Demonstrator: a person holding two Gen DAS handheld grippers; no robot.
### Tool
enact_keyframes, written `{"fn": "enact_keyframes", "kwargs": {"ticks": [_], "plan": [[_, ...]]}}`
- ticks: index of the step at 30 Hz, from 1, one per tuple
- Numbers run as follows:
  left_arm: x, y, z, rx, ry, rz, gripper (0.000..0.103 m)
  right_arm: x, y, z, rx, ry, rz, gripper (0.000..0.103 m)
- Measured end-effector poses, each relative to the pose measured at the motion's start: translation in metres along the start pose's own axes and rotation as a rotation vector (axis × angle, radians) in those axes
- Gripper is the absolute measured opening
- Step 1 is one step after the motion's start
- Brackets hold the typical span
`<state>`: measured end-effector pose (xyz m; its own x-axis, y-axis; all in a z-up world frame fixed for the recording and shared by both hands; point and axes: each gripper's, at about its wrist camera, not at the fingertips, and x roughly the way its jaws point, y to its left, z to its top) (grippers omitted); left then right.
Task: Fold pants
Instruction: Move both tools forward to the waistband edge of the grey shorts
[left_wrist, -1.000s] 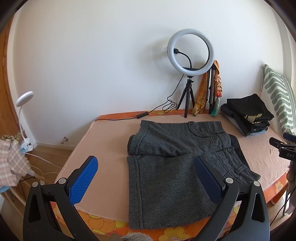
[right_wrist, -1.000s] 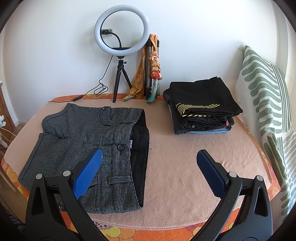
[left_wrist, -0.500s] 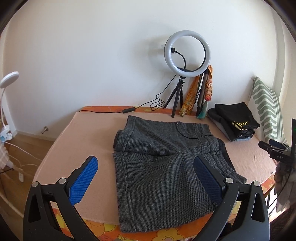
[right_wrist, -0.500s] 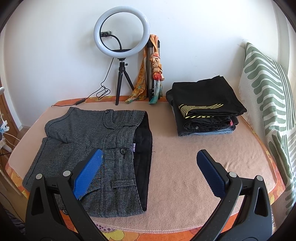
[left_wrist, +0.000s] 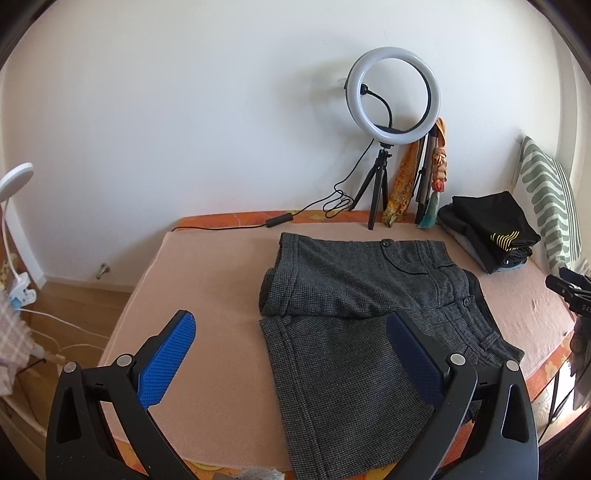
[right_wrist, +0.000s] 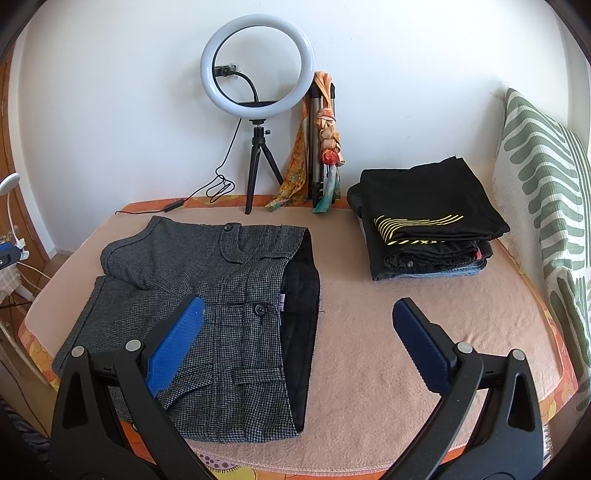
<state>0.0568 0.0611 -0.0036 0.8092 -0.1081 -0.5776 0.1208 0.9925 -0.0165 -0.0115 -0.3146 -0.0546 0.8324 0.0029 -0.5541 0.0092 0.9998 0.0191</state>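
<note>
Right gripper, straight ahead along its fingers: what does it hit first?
Probably bare pink blanket. The open right gripper points between the grey houndstooth shorts and the stack of folded black clothes, nearer the shorts' black waistband edge. Depth is unclear.

Grey houndstooth shorts (right_wrist: 207, 280) with black lining lie mid-frame on a peach blanket (right_wrist: 388, 332); at right, a green-and-white striped pillow (right_wrist: 546, 192) and black clothes (right_wrist: 428, 206) with yellow stripes.
</note>
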Motion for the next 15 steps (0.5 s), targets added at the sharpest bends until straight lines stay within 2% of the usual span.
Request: {"fn": "enact_keyframes", "kwargs": {"ticks": [8, 12, 15], "plan": [[0.041, 0.032, 0.035, -0.046, 0.080, -0.075, 0.102, 0.012, -0.009, 0.009, 0.002, 0.001, 0.025, 0.103], [0.070, 0.041, 0.055, -0.023, 0.120, -0.084, 0.099, 0.026, -0.017, 0.024, 0.032, 0.037, 0.060, 0.103], [0.099, 0.052, 0.068, -0.075, 0.183, -0.148, 0.095, 0.041, -0.022, 0.039, 0.043, 0.069, 0.101, 0.103]]}}
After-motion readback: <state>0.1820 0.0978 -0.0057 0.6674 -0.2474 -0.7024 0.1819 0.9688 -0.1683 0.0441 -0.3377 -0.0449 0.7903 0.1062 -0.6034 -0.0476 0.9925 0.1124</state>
